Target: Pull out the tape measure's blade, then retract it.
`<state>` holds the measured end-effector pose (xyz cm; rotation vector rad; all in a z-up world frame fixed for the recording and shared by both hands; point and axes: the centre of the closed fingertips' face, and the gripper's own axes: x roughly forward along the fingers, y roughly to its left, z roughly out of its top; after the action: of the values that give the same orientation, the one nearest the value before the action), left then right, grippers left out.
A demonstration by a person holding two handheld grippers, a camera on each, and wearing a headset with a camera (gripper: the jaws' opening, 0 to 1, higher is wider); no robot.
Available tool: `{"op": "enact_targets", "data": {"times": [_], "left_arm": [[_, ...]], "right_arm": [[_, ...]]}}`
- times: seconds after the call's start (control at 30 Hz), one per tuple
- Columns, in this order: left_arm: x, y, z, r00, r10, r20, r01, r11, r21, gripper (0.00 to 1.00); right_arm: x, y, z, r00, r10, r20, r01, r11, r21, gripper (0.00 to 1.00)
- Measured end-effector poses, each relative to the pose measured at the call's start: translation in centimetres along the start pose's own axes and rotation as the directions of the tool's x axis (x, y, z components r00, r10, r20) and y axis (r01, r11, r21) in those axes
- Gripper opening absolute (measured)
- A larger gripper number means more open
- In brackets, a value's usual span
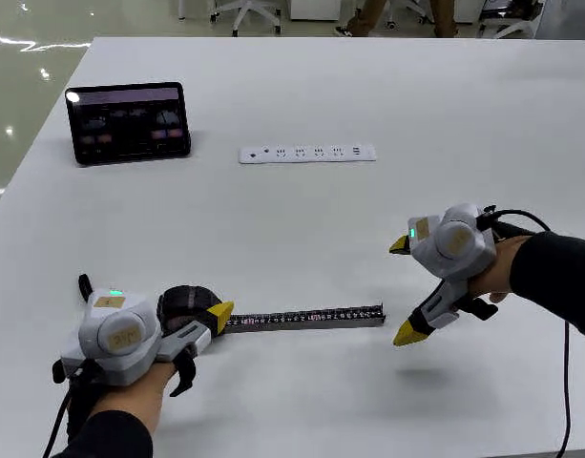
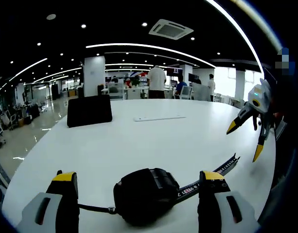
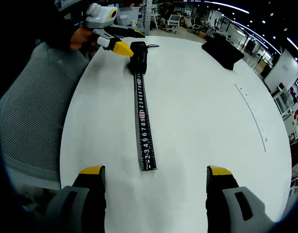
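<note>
A black tape measure case [image 1: 187, 303] lies near the front left of the white table [image 1: 302, 229]. Its blade [image 1: 306, 318] is pulled out flat to the right, with the numbers facing up. My left gripper [image 2: 139, 180] is open, one yellow-tipped jaw on each side of the case [image 2: 146, 194], with gaps between jaws and case. My right gripper [image 1: 403, 289] hangs open just right of the blade's free end [image 1: 380, 313]. In the right gripper view the blade end [image 3: 149, 167] lies ahead of the jaws, level with the gap between them and not touched.
A dark tablet [image 1: 128, 122] stands propped at the back left. A white power strip [image 1: 307, 153] lies across the middle of the table. The table's front edge runs close below both hands. Office chairs and people are beyond the far edge.
</note>
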<state>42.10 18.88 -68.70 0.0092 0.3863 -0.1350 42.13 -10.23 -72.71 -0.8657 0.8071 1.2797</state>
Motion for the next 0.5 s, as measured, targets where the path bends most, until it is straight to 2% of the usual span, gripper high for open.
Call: {"op": "enact_targets", "data": {"times": [0.07, 0.17, 0.3, 0.5], "left_arm": [[0.1, 0.0, 0.0, 1.0, 0.0, 0.01, 0.0, 1.0, -0.01, 1.0], [0.3, -0.4, -0.5, 1.0, 0.0, 0.004, 0.0, 1.0, -0.03, 1.0], [0.4, -0.7, -0.9, 0.9998, -0.021, 0.003, 0.021, 1.0, -0.02, 1.0], [0.4, -0.4, -1.2, 0.9998, -0.018, -0.008, 0.018, 0.999, -0.035, 1.0]], "right_arm": [[0.5, 0.0, 0.0, 0.9999, 0.01, -0.009, -0.01, 1.0, -0.009, 0.79], [1.2, 0.1, 0.0, 0.9995, 0.027, -0.016, -0.028, 0.999, -0.035, 0.72], [1.9, 0.3, -0.2, 0.998, 0.053, -0.033, -0.055, 0.998, -0.042, 0.58], [2.6, 0.8, -0.2, 0.9958, 0.081, -0.044, -0.083, 0.995, -0.05, 0.46]]}}
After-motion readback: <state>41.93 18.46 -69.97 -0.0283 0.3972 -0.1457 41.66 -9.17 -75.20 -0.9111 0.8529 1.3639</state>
